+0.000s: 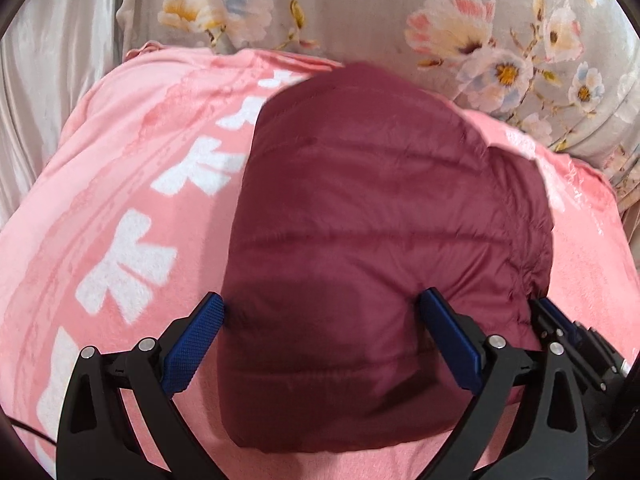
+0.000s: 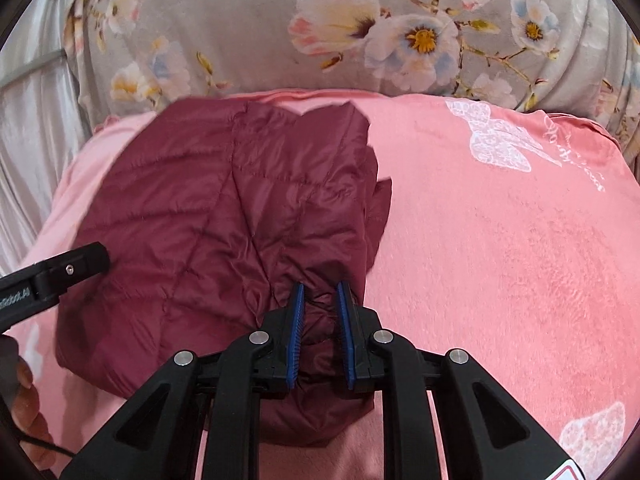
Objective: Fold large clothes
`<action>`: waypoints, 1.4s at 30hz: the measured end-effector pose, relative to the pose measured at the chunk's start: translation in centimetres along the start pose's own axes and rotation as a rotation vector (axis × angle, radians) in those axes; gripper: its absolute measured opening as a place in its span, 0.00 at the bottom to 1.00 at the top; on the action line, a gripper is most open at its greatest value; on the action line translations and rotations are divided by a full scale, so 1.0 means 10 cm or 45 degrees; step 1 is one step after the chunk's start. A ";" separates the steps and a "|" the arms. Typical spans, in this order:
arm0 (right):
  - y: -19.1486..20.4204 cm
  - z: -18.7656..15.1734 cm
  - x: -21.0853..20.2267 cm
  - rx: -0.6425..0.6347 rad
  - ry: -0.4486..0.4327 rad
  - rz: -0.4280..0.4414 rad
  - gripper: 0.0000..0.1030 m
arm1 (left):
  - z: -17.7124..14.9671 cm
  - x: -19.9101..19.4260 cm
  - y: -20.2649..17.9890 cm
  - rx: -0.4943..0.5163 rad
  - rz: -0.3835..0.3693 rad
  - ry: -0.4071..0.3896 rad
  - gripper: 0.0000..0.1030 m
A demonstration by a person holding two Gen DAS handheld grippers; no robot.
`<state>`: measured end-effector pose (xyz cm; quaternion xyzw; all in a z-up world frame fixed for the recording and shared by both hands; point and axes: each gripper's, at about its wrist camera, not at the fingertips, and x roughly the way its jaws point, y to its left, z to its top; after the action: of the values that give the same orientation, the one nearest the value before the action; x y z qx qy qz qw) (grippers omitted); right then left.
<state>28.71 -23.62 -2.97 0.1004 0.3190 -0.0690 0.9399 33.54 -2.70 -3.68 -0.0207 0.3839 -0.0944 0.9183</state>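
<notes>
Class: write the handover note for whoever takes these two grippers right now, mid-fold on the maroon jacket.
Left gripper: open, jaws wide over the jacket's near part, gripping nothing.
Right gripper: shut on a bunched edge of the maroon puffer jacket.
Jacket lies on the pink blanket, in front of the floral pillow.
Done: jacket already looks folded into a compact bundle.
Left: probably lay down the held edge, release, tidy.

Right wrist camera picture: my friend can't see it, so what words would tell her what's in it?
The right tool pinches a bunched edge of a dark red puffy jacket between its blue pads. The jacket lies folded on a pink blanket with white butterflies, with flowered bedding behind. The left tool pokes in from the left.
</notes>
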 end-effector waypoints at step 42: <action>0.05 -0.81 -0.75 -0.054 -0.077 -0.069 0.45 | -0.53 -0.51 -0.10 0.031 0.109 -0.088 0.95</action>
<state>18.16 -20.74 -4.54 0.0696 0.2944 -0.0908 0.9488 26.10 -2.57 -3.70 0.0035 0.3515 -0.0588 0.9343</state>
